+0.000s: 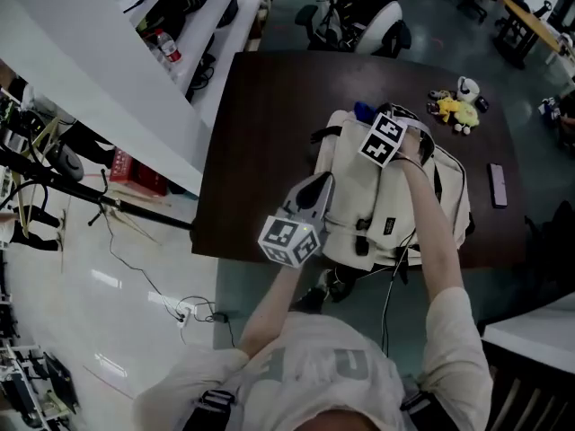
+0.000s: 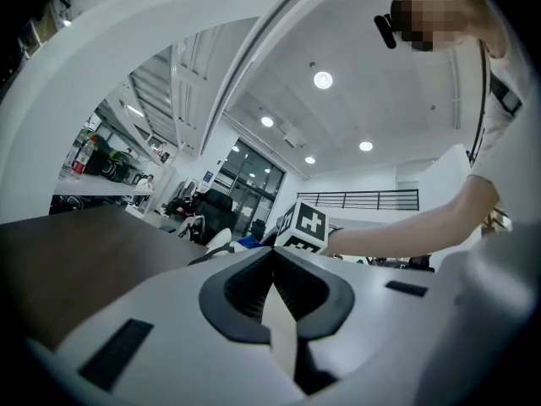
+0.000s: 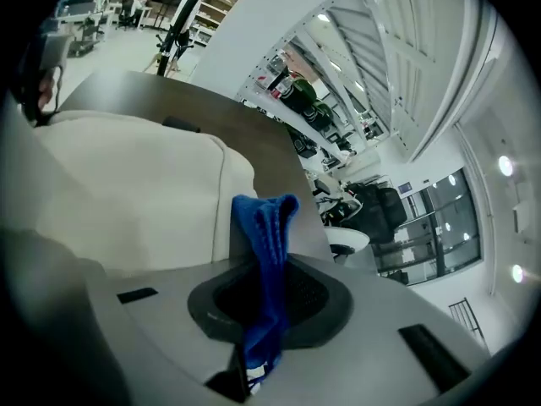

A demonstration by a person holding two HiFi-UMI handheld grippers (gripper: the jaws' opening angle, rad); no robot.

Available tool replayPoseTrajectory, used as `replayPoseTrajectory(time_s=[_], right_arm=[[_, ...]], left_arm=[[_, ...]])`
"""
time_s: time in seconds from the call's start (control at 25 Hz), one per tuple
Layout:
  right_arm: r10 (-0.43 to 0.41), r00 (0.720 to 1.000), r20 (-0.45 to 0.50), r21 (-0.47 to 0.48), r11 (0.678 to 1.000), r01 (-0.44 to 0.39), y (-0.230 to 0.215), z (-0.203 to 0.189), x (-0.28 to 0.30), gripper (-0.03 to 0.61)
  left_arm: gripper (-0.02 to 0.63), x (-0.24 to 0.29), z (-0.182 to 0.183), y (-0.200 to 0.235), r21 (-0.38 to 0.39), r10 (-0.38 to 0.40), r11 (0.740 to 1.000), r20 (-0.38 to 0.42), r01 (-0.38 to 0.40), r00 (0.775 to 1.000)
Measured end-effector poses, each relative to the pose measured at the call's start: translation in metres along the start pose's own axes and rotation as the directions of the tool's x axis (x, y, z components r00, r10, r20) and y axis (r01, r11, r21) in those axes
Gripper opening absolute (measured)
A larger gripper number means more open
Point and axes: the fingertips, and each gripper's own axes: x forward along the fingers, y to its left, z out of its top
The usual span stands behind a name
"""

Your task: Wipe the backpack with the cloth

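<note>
A cream backpack (image 1: 386, 200) lies flat on the dark brown table (image 1: 260, 142). My right gripper (image 1: 369, 120) reaches over the bag's far end, shut on a blue cloth (image 1: 362, 111). In the right gripper view the cloth (image 3: 267, 227) stands up between the closed jaws, with the backpack (image 3: 127, 184) just past them on the left. My left gripper (image 1: 323, 182) hovers at the bag's left side, pointing level. Its jaws (image 2: 272, 269) are shut with nothing between them. From there I see the right gripper's marker cube (image 2: 303, 225) ahead.
Small plush toys (image 1: 455, 106) and a dark flat device (image 1: 497, 185) lie on the table's right part. An office chair (image 1: 377, 27) stands beyond the far edge. A white counter (image 1: 117, 70) with a bottle (image 1: 167, 48) runs along the left; cables lie on the floor.
</note>
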Motion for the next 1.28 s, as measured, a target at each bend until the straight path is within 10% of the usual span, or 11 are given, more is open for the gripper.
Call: replayPoseTrajectory(time_s=[0.92, 1.28], right_arm=[[-0.073, 0.997, -0.010, -0.225, 0.972, 0.069, 0.102, 0.022, -0.095, 0.041], [-0.043, 0.999, -0.004, -0.168, 0.985, 0.042, 0.182, 0.016, -0.144, 0.041]], left_arm=[[0.005, -0.043, 0.013, -0.026, 0.023, -0.015, 1.000, 0.046, 0.014, 0.999], [0.005, -0.101, 0.012, -0.043, 0.019, 0.003, 1.000, 0.055, -0.004, 0.998]])
